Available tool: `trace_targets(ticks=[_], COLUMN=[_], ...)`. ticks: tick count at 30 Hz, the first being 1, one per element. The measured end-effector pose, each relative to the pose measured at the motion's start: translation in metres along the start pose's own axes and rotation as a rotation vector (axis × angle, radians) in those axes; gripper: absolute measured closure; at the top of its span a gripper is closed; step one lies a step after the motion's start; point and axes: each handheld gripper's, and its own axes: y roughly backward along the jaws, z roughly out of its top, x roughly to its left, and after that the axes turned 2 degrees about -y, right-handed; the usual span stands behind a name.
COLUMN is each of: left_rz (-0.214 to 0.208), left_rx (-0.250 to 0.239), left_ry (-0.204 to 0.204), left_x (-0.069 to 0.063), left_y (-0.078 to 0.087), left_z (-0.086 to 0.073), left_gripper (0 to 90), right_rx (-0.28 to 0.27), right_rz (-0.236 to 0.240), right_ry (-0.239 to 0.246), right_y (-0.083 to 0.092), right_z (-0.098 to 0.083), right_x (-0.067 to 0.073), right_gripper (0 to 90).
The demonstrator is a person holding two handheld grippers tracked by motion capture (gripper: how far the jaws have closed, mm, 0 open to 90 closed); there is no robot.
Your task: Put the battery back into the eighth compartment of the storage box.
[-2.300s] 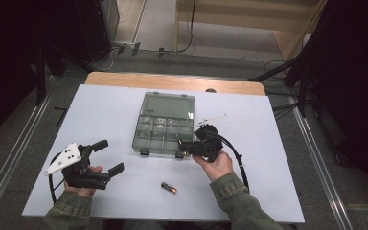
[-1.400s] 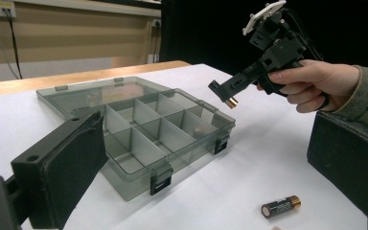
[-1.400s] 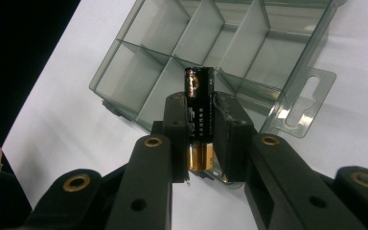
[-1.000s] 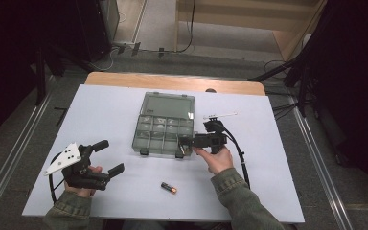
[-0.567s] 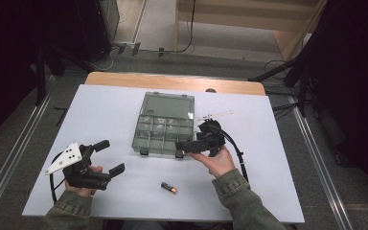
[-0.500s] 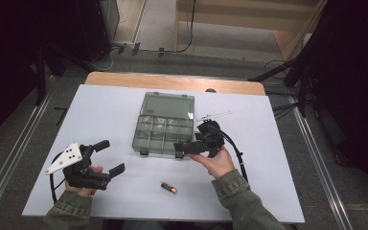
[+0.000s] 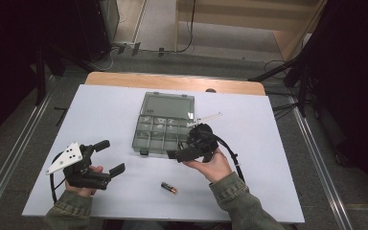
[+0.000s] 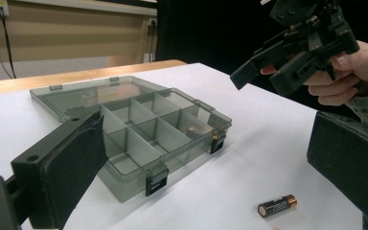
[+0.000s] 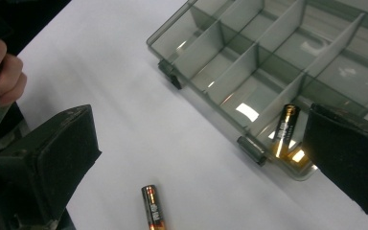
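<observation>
Batteries look half sorted: one battery point(image 9: 284, 130) lies in the organizer box's point(image 7: 165, 123) near-right compartment, another battery point(image 7: 168, 188) waits at its six o'clock, while both the left gripper point(image 7: 106, 156) and right gripper point(image 7: 175, 155) gape empty.

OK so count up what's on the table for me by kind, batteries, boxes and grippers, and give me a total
Batteries: 2, one loose on the table, one in a corner compartment
Compartment box, open: 1
Hand-held grippers: 2, left gripper and right gripper
Total: 5
</observation>
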Motion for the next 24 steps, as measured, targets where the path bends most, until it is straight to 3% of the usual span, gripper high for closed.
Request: trace_targets(ticks=[16, 24], left_rz=[0.0, -0.001], left_rx=[-0.001, -0.001], left_ry=[-0.001, -0.002], left_x=[0.0, -0.001], left_y=[0.0, 0.0], left_z=[0.0, 0.0], left_gripper=[0.0, 0.0], right_rx=[0.092, 0.191], right_rz=[-0.006, -0.051], right_ry=[0.075, 0.151], right_y=[-0.018, -0.034], right_z=[-0.004, -0.01], right_x=[0.016, 0.027], right_gripper=[0.0, 0.0])
